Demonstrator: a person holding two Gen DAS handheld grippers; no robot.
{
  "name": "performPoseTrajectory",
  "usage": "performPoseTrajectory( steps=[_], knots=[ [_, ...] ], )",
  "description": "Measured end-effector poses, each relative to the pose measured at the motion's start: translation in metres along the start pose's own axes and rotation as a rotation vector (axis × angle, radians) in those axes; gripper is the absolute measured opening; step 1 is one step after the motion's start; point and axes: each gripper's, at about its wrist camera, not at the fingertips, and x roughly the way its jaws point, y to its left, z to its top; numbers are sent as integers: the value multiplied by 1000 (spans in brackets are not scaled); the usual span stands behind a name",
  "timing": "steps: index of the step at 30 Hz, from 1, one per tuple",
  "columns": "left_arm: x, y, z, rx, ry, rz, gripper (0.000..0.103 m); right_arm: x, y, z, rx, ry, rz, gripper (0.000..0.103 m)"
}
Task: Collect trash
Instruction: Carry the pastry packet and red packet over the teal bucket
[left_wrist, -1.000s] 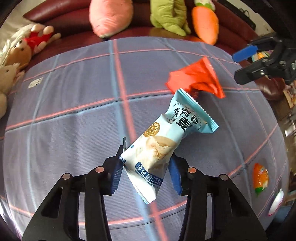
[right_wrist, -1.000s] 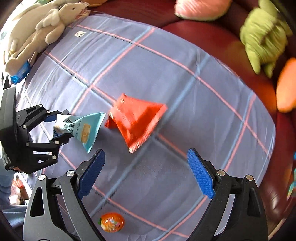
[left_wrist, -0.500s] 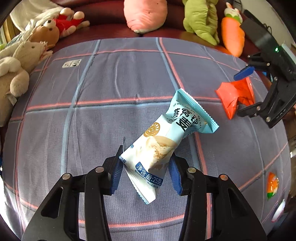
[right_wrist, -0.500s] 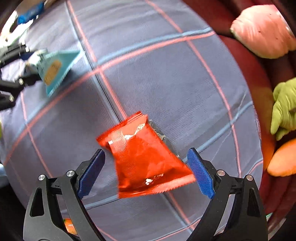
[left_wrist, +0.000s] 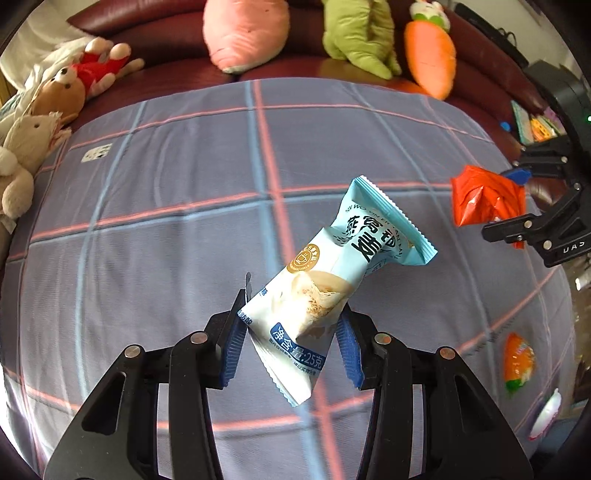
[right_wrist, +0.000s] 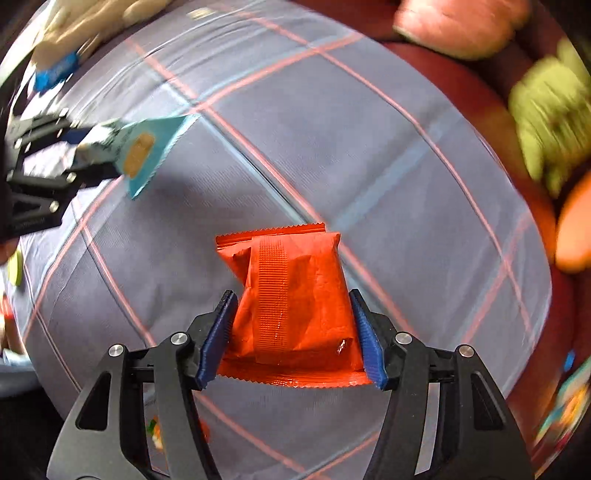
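Cloth (right_wrist: 388, 155) lies bare beyond red wrapper's (right_wrist: 291, 302) serrated far edge.

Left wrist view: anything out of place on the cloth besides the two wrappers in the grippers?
Yes. Two stray pieces lie near the plaid cloth's right edge: an orange packet and a white wrapper below it. The left gripper holds the light-blue wrapper; the right gripper is closing around the red wrapper.

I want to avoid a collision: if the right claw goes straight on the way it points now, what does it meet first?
The right claw points down at the checked cloth. The red wrapper already sits between its closing fingers, so it would press that wrapper into the cloth first. How near the cloth is cannot be judged.
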Motion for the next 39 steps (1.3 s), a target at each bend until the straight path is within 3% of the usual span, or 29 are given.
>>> performPoseTrajectory(
  steps=[6, 16, 30, 39],
  knots=[
    [-8, -60, -7, 66, -7, -52, 46, -24, -39, -82, 246, -27, -1, 57],
    [-26, -165, -20, 177, -20, -120, 46, -65, -65, -202, 473, -104, 12, 57],
    [-39, -315, -32, 353, -2, -192, 46, -102, -101, -359, 792, -323, 109, 57],
    [-30, -425, -34, 471, 25, -274, 46, -131, -143, -472, 992, -428, 54, 57]
  ],
)
